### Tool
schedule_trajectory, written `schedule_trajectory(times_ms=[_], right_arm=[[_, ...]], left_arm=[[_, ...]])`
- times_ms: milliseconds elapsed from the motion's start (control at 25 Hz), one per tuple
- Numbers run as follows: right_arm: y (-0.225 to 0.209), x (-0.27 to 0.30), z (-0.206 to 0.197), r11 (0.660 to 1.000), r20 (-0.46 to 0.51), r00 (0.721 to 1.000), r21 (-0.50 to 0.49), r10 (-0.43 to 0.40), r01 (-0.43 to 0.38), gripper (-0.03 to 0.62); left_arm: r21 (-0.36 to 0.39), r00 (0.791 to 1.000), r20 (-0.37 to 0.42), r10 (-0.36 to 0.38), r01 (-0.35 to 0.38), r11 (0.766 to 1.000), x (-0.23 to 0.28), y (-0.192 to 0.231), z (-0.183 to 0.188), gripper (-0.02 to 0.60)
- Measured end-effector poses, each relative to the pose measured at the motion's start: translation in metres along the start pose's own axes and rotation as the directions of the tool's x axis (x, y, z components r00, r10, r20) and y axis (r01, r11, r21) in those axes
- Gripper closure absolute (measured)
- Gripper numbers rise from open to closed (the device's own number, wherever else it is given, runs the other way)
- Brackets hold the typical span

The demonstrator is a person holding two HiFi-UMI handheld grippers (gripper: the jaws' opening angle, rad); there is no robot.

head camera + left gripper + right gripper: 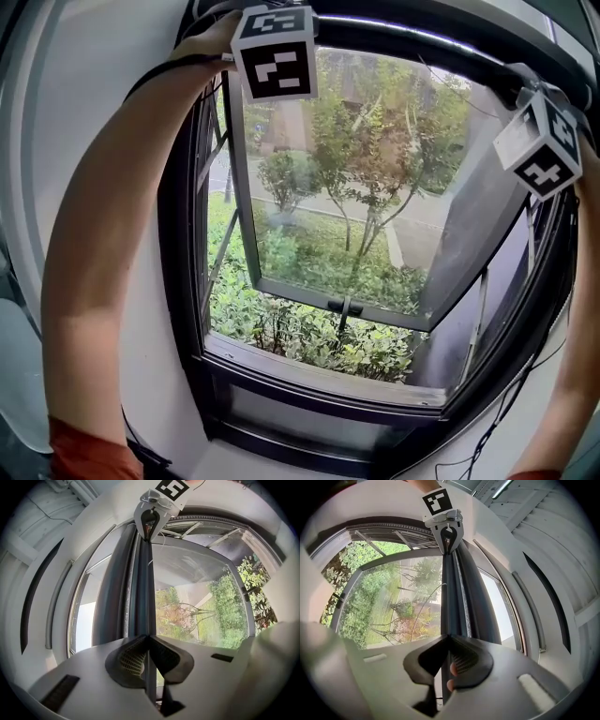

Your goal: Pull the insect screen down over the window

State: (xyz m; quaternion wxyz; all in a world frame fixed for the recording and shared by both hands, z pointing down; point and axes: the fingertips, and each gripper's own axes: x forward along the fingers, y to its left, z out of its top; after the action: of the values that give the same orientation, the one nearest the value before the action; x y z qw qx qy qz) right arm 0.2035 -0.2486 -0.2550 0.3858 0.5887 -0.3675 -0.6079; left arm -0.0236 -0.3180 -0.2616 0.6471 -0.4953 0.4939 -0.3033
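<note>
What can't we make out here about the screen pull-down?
- Head view: left gripper and right gripper jaws, hidden behind their marker cubes.
- Screen mesh: in no view; only the dark bar both grip shows.
- Lower window frame: partly cut off by head view's bottom edge.

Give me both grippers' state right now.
Left gripper: closed on the screen's pull bar.
Right gripper: closed on the same pull bar.

Window frame: no print or label is seen.
Marker cubes: only black-and-white square patterns are borne, no letters.
</note>
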Motion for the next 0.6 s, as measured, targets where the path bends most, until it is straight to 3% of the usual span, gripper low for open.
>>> schedule_trajectory(times_ms=[200,600], right_arm=[[0.002,-0.011,0.008,1.000,0.025,0.999,-0.005,-0.024,0.024,0.562],[0.037,-0.020,0.001,0.999,0.038,0.999,-0.002,0.035,-0.035,0.562]], left_arm=[[-0.004,1.000,0.007,0.000,0.000,1.000,-0.005,-0.011,0.000,0.552],[-0.008,1.000,0.017,-0.015,0.015,1.000,-0.016,-0.039,0.001,0.554]])
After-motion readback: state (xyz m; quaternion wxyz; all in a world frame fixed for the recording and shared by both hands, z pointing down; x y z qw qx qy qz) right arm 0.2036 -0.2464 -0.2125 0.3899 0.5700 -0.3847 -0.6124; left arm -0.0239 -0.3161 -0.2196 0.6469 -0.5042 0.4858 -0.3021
